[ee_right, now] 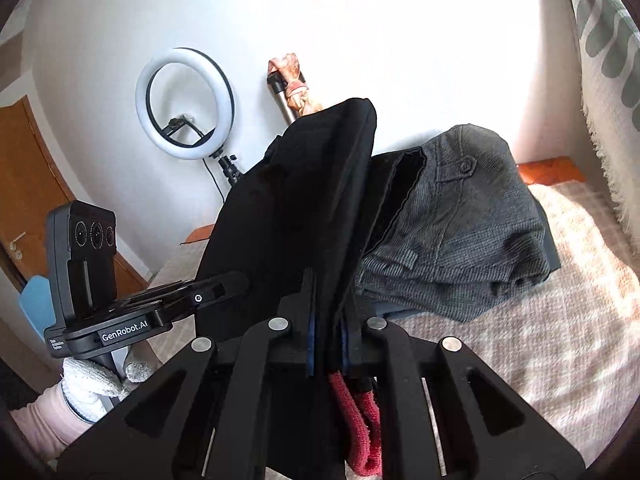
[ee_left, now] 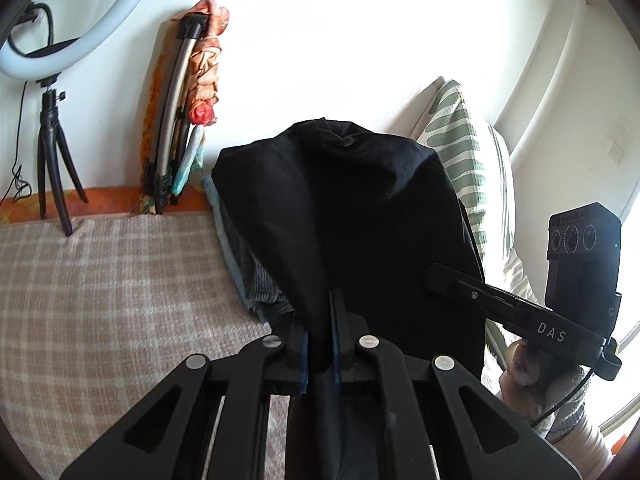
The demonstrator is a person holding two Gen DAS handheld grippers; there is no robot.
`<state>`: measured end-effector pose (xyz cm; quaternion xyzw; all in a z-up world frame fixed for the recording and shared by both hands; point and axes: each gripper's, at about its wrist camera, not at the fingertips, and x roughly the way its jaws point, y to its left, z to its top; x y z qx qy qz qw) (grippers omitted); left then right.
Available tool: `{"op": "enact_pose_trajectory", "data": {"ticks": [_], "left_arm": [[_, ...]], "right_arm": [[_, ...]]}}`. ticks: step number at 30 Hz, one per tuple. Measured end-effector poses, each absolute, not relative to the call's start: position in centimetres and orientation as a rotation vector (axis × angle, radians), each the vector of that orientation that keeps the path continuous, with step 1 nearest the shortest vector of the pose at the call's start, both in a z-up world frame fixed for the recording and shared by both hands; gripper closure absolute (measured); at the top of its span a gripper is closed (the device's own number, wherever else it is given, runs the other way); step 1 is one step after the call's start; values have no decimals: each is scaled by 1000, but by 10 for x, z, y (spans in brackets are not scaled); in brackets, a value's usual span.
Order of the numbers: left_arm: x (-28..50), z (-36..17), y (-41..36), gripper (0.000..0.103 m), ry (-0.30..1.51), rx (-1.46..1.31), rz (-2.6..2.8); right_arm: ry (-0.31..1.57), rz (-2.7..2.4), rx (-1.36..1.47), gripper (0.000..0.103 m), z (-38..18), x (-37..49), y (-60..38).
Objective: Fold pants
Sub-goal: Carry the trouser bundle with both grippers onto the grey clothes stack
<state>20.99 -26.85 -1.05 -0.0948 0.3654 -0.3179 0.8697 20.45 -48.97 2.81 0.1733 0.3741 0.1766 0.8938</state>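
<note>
The black pants (ee_left: pixel 360 200) hang lifted above the bed, bunched and draped between both grippers. In the left wrist view my left gripper (ee_left: pixel 318 320) is shut on a fold of the black cloth, which rises in front of the lens. My right gripper (ee_left: pixel 434 276) reaches in from the right, its tip against the same cloth. In the right wrist view my right gripper (ee_right: pixel 330 300) is shut on an edge of the black pants (ee_right: pixel 300 200), and a red drawstring (ee_right: pixel 360 420) trails under the fingers. My left gripper (ee_right: pixel 236 280), held by a gloved hand, bites the cloth on the left.
A stack of folded clothes topped by grey pants (ee_right: pixel 472 220) lies on the checked blanket (ee_left: pixel 100 280). A ring light on a tripod (ee_left: pixel 60 20), a folded frame wrapped in orange cloth (ee_left: pixel 188 100) and a green striped pillow (ee_left: pixel 460 140) line the wall.
</note>
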Motion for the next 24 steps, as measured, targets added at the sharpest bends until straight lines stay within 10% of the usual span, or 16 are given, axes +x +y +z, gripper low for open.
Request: {"op": "enact_pose_trajectory", "data": {"ticks": [24], "left_arm": [[389, -45, -365, 98, 780, -151, -615]], "right_arm": [[878, 239, 251, 93, -27, 396, -579]]}}
